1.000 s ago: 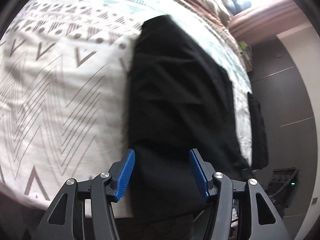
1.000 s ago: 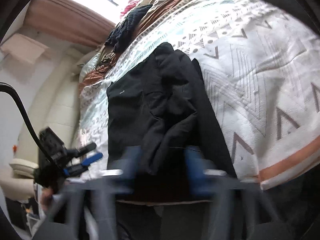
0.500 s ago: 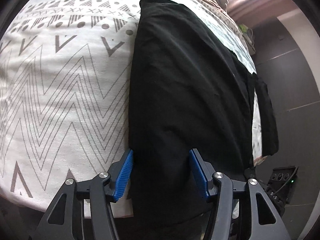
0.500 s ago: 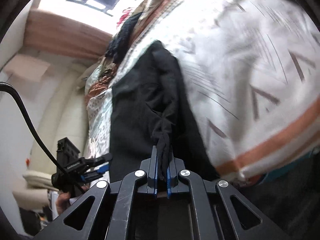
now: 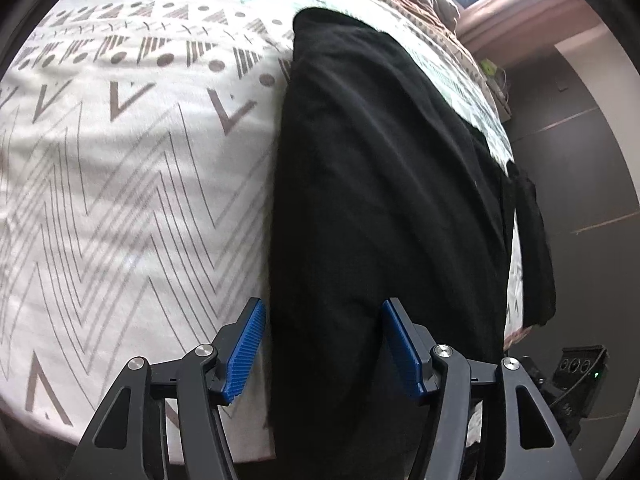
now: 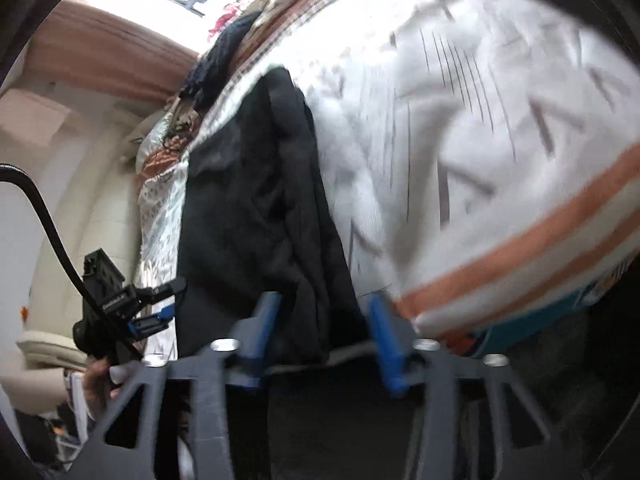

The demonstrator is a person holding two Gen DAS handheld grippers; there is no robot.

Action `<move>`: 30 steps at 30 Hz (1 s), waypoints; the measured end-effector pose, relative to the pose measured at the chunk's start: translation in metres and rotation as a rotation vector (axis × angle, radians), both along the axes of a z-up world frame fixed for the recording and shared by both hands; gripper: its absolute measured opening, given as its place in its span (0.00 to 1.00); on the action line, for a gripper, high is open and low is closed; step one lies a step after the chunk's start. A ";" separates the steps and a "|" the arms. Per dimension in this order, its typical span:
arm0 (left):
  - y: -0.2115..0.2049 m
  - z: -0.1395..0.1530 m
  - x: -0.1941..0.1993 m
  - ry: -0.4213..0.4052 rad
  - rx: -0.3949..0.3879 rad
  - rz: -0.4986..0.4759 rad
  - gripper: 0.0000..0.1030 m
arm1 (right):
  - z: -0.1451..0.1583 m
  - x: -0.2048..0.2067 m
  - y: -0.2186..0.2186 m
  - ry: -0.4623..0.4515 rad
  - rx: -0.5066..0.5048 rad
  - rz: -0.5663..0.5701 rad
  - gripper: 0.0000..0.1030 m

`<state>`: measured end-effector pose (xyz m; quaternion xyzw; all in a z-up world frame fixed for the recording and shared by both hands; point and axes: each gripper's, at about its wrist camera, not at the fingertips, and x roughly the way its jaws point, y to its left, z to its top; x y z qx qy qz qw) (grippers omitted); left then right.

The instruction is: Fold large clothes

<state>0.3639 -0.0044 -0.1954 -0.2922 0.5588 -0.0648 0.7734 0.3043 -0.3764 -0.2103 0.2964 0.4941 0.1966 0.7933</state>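
A large black garment point(image 5: 384, 200) lies lengthwise on a patterned bedspread point(image 5: 120, 168), its near end hanging over the bed's front edge. My left gripper point(image 5: 324, 344) is open, its blue pads straddling the garment's near left part. In the right wrist view the same garment point(image 6: 256, 208) lies bunched along the bed's left side. My right gripper point(image 6: 320, 340) is open around the garment's near hanging edge; the view is blurred. The left gripper point(image 6: 160, 308) also shows there at the left, held by a hand.
The white bedspread with grey chevrons and an orange stripe point(image 6: 520, 248) covers the bed. A pile of dark and brown bedding point(image 6: 224, 52) lies at the far end. A dark wall point(image 5: 580, 160) and a box with a green light point(image 5: 580, 372) stand at the right.
My right gripper was shut on a fold of the black garment half a second ago and has opened, letting it go. The left gripper stays open and has hardly moved.
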 end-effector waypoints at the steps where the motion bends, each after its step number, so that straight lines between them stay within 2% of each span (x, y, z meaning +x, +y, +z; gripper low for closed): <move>1: 0.003 0.002 0.001 -0.005 -0.001 0.006 0.60 | 0.003 0.006 0.000 -0.004 0.014 0.005 0.65; 5: 0.013 0.003 0.008 -0.021 -0.012 0.033 0.60 | 0.004 0.034 0.007 0.001 0.014 0.051 0.77; 8: 0.017 0.000 0.015 -0.015 -0.029 0.041 0.60 | 0.000 0.056 0.016 0.030 -0.002 0.095 0.78; 16: 0.026 0.000 0.027 -0.011 -0.037 0.085 0.60 | -0.028 0.123 0.044 0.131 0.040 0.224 0.78; 25: 0.038 -0.012 0.044 -0.012 -0.079 0.125 0.60 | -0.046 0.162 0.073 0.167 0.144 0.307 0.78; 30: 0.045 -0.017 0.064 -0.032 -0.098 0.142 0.60 | -0.051 0.170 0.082 0.186 0.191 0.335 0.75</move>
